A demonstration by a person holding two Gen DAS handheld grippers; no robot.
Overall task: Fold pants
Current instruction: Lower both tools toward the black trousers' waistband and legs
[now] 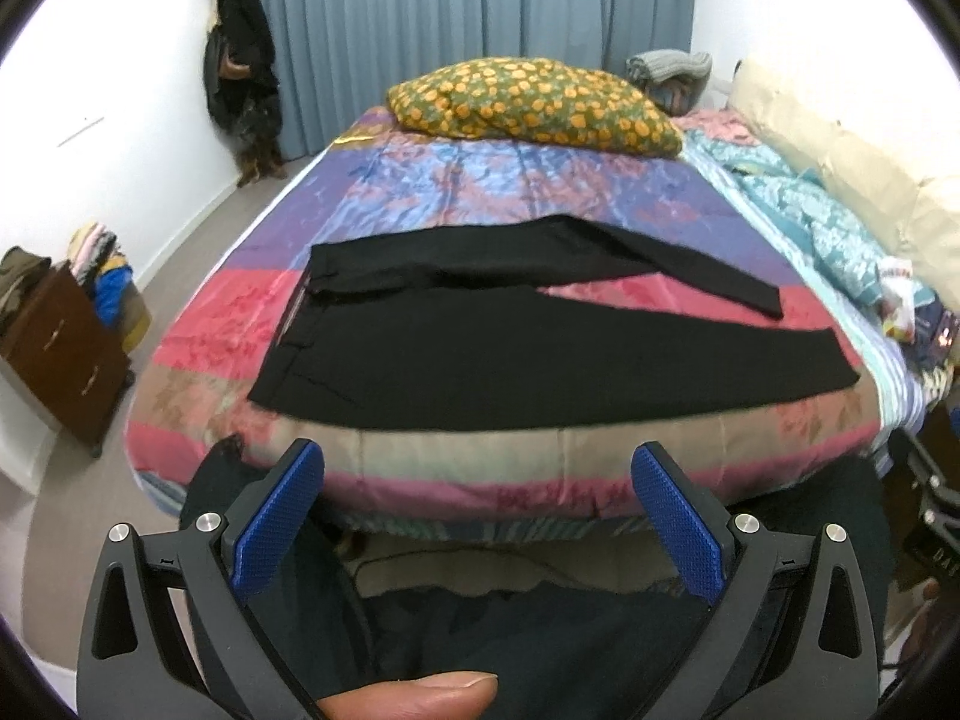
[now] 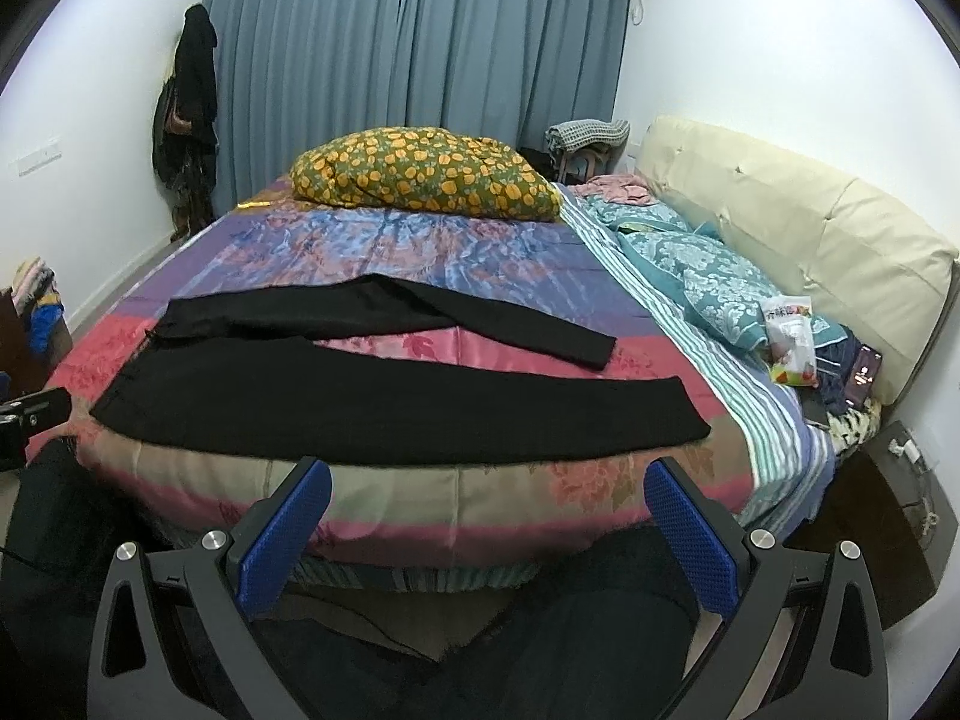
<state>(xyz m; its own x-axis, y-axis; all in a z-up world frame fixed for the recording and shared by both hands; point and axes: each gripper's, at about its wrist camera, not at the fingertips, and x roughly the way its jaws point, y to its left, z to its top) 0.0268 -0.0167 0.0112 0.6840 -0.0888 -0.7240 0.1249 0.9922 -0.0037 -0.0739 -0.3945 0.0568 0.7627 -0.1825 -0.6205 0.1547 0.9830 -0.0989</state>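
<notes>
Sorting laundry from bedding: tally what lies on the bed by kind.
Black pants: 1
Floral orange-and-green pillow: 1
Teal patterned pillows: 2
Pink cloth: 1
Snack bag: 1
Phone: 1
Total: 7

Both wrist views sit low off the bed's (image 1: 540, 456) near edge, facing across it toward the blue curtains (image 2: 414, 60). Right view a bit further right, catching the cream headboard (image 2: 810, 228). Shared: black pants (image 1: 480, 354), orange-flowered pillow (image 2: 420, 177).

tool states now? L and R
Left tool: open, holding nothing, short of the black pants.
Right tool: open, holding nothing.
</notes>
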